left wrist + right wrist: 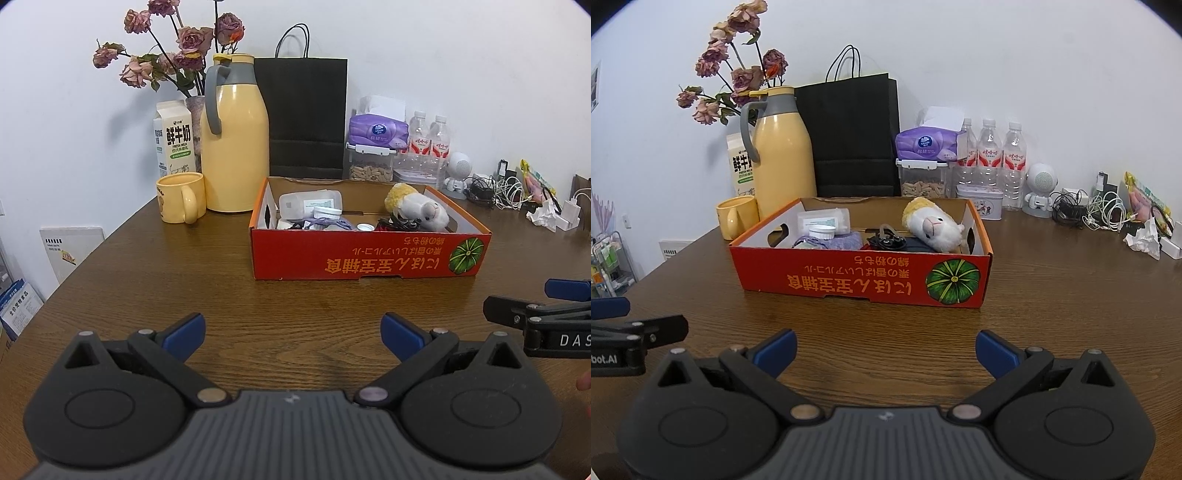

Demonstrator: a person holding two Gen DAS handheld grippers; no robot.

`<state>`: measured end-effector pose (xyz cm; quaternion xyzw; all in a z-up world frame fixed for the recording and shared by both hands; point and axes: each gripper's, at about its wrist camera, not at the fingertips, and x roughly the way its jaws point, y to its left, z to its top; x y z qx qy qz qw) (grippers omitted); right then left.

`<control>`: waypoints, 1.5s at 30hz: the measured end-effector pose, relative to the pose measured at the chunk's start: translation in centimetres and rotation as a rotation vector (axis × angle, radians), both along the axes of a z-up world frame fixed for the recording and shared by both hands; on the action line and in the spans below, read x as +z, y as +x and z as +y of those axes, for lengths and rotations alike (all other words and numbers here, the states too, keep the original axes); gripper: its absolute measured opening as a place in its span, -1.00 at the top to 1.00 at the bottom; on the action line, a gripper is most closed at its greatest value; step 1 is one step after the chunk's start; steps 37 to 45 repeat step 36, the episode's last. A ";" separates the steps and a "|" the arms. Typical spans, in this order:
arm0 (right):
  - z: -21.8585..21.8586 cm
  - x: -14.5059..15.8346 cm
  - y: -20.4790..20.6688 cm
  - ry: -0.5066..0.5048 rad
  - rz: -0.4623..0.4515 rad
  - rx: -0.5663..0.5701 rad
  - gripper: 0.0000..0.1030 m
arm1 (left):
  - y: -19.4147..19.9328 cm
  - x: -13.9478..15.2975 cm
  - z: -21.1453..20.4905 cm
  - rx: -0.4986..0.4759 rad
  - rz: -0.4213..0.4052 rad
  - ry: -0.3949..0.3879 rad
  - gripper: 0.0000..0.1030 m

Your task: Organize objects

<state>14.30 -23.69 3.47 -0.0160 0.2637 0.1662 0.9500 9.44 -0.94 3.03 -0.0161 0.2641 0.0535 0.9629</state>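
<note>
1 red box [849, 280], plush toy [934, 225] inside

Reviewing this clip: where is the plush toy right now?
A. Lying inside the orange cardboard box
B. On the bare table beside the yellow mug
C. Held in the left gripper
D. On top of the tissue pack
A. The plush toy lies inside the orange cardboard box at its right end, while the left gripper and right gripper are both open and empty above the table.
</note>
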 end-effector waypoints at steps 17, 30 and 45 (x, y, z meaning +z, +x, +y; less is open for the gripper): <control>0.0 0.0 0.0 0.000 0.000 0.000 -1.00 | 0.0 -0.2 0.0 0.001 0.006 -0.003 -1.00; 0.0 0.0 0.0 0.000 0.000 0.000 -1.00 | 0.0 -0.1 -0.1 -0.004 0.006 -0.004 -1.00; 0.0 0.0 0.0 -0.001 0.000 0.000 -1.00 | 0.1 -0.1 -0.4 -0.020 0.008 -0.006 -1.00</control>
